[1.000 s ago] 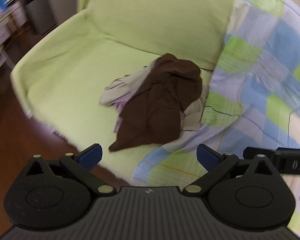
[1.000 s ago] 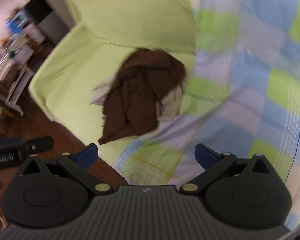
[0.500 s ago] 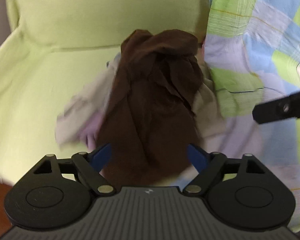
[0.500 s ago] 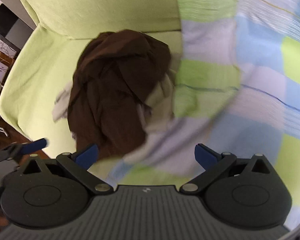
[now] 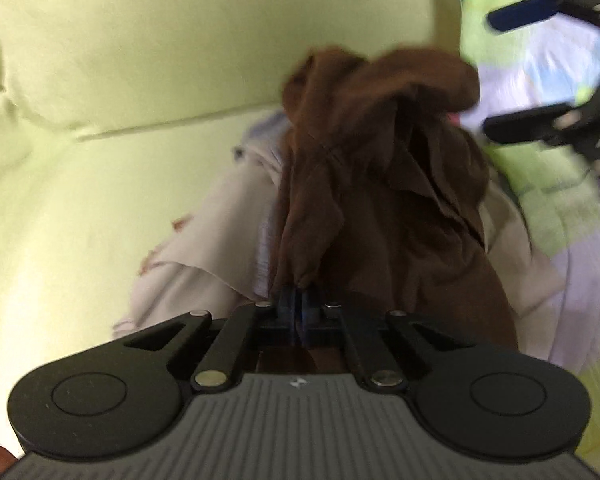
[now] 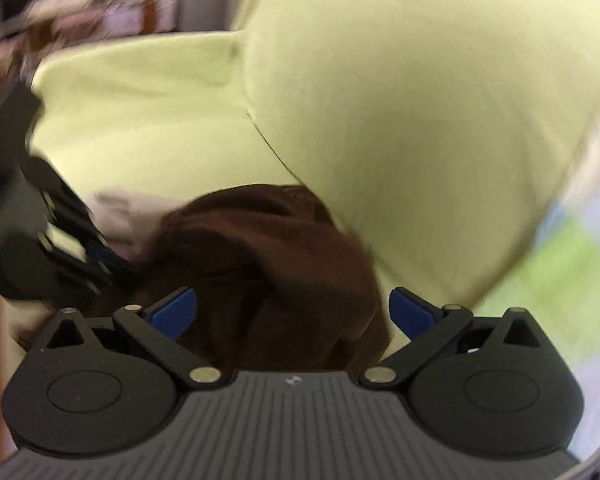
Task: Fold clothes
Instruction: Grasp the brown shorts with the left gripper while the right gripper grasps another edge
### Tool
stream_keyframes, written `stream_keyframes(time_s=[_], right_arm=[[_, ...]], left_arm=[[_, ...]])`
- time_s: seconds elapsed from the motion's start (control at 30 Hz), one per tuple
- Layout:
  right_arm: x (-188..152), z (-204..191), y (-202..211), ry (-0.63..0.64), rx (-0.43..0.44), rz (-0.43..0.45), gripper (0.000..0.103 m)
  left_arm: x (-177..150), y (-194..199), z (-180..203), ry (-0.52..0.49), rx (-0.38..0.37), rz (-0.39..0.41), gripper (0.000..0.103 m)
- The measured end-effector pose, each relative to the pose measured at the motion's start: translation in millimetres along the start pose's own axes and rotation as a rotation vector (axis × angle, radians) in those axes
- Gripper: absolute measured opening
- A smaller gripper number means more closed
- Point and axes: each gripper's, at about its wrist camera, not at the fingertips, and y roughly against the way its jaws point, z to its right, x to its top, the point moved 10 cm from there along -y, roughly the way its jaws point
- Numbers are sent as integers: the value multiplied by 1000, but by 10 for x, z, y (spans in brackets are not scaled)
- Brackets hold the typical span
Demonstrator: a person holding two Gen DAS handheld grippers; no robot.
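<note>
L gripper pinched on brown garment near edge; R gripper wide open, empty, garment directly ahead between fingers.

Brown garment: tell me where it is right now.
The brown garment lies heaped on the green sofa seat, atop a pale garment, left of the checked blanket; the left gripper pinches its near edge.

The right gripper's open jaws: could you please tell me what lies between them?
In the right wrist view, the right gripper stands open, with the bunched brown garment between and ahead of its jaws.
</note>
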Motion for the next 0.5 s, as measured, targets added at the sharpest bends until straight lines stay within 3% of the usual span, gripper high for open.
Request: stream_keyframes(time_s=[0.1,0.17,0.23,0.33,0.4,0.43,0.5], right_arm=[[54,-54,-156,126,-1,20,102],[43,-97,-255,159,3,13,102],[13,-170,-336,197,17,3,102],[17,-202,-500,248,33,-8,102],[-6,-256,-542,278,38,0,101],[-21,-248,-578,285,40,-1,101],[-63,-245,-649,287,60,-13,95]], left_arm=[[-29,39,28,-25,25,2,23],[-15,71,34,-41,44,16,52],[16,93,12,-29,40,32,56],[44,64,-24,13,15,35,55],[7,-116,-7,23,-16,-32,35],[-6,-175,12,26,-23,-46,9],[-27,-276,53,29,-34,-65,7]])
